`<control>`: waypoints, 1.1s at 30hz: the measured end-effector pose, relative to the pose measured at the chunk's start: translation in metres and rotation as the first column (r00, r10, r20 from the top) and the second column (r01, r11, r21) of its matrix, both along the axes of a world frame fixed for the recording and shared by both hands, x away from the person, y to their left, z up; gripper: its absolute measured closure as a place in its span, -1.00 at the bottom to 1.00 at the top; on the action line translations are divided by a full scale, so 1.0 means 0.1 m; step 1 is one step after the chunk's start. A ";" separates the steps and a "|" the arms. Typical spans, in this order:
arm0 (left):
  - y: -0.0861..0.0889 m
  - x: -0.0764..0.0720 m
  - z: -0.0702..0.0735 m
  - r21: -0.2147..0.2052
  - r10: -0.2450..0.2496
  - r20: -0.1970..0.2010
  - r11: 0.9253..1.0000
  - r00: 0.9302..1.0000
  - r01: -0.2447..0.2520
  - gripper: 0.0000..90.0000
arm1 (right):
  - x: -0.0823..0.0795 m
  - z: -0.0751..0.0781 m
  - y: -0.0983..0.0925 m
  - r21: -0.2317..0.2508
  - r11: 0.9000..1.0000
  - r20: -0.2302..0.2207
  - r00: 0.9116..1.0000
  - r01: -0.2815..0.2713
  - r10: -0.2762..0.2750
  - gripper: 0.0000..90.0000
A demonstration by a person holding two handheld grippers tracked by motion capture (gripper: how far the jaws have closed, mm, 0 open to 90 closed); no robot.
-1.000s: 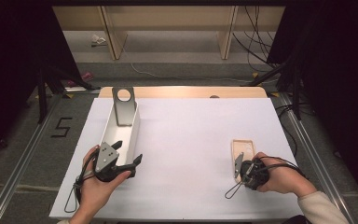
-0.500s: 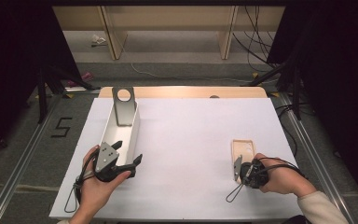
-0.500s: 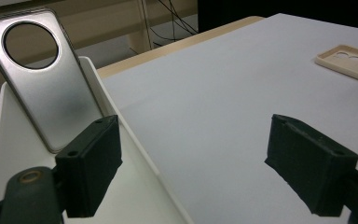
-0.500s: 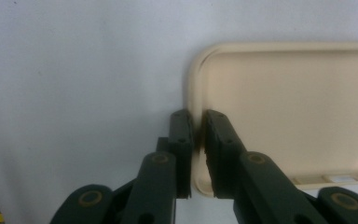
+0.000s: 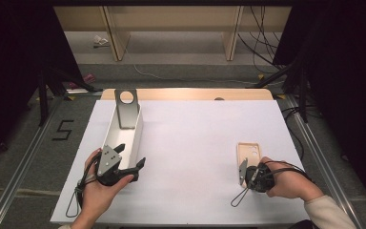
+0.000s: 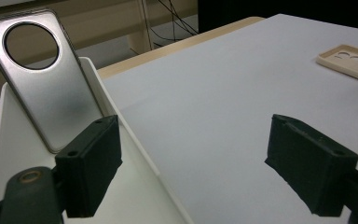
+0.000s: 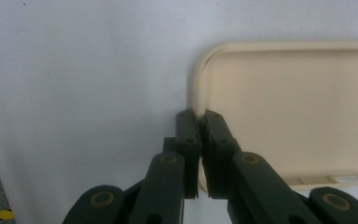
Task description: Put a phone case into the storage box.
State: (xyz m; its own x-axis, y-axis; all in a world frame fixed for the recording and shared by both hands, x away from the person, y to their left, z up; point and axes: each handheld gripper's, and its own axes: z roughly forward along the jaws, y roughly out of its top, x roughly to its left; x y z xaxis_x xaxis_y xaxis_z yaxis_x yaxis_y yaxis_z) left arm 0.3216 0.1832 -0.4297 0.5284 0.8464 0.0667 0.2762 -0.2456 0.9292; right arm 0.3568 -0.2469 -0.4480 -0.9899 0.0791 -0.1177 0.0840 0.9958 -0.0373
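A beige phone case [image 5: 248,151] lies flat at the right of the white table. My right gripper [image 5: 242,171] lies low at its near end. In the right gripper view its jaws [image 7: 199,116] have just been closing and stand shut on the case's rim [image 7: 298,112]. At the left, my left gripper [image 5: 132,153] is held at the near end of a long white tray [image 5: 134,138] and is open with nothing between its jaws [image 6: 200,163]. A silver plate with a round hole [image 6: 51,79] leans upright at the tray's far end [image 5: 126,107]. The case [image 6: 349,60] is far off to the right.
A white sheet [image 5: 195,138] covers the table, with a wooden strip [image 5: 186,94] along its far edge. Metal rails run along both sides. A "5" mark [image 5: 63,130] is on the floor at the left. Shelves and cables [image 5: 262,43] stand beyond the table.
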 end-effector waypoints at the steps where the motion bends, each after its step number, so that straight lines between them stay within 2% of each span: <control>1: 0.00 0.00 0.00 0.000 -0.001 0.000 1.000 1.000 0.001 -0.62 | 0.00 0.00 0.00 0.001 1.000 0.001 1.000 -0.001 0.001 0.92; 7: 0.00 0.00 0.00 0.000 -0.001 0.000 1.000 1.000 0.001 -0.62 | 0.00 0.00 -0.01 0.008 1.000 -0.013 1.000 0.013 -0.013 0.93; 13: 0.00 0.00 0.00 0.000 -0.001 0.000 1.000 1.000 0.001 -0.62 | 0.00 0.02 -0.02 0.006 0.999 -0.010 0.999 0.032 -0.032 0.93; 17: -0.01 0.00 0.00 0.000 -0.002 -0.001 1.000 1.000 0.002 -0.62 | 0.01 0.06 -0.04 0.025 0.999 0.002 0.999 0.037 -0.037 0.93; 21: 0.00 0.00 0.00 -0.001 -0.001 0.001 1.000 1.000 0.001 -0.62 | 0.02 0.12 -0.05 0.059 0.997 0.019 0.998 0.057 -0.058 0.94; 25: 0.00 0.01 0.00 -0.001 0.000 0.002 1.000 1.000 0.000 -0.62 | 0.05 0.19 -0.08 0.116 0.991 0.045 0.996 0.073 -0.079 0.95; 29: -0.01 0.01 0.01 0.000 0.001 0.004 1.000 1.000 -0.001 -0.62 | 0.06 0.24 -0.09 0.167 0.982 0.062 0.993 0.093 -0.104 0.95; 33: -0.01 0.02 0.02 0.001 -0.002 0.007 1.000 1.000 0.002 -0.62 | 0.08 0.27 -0.08 0.226 0.968 0.077 0.989 0.106 -0.127 0.95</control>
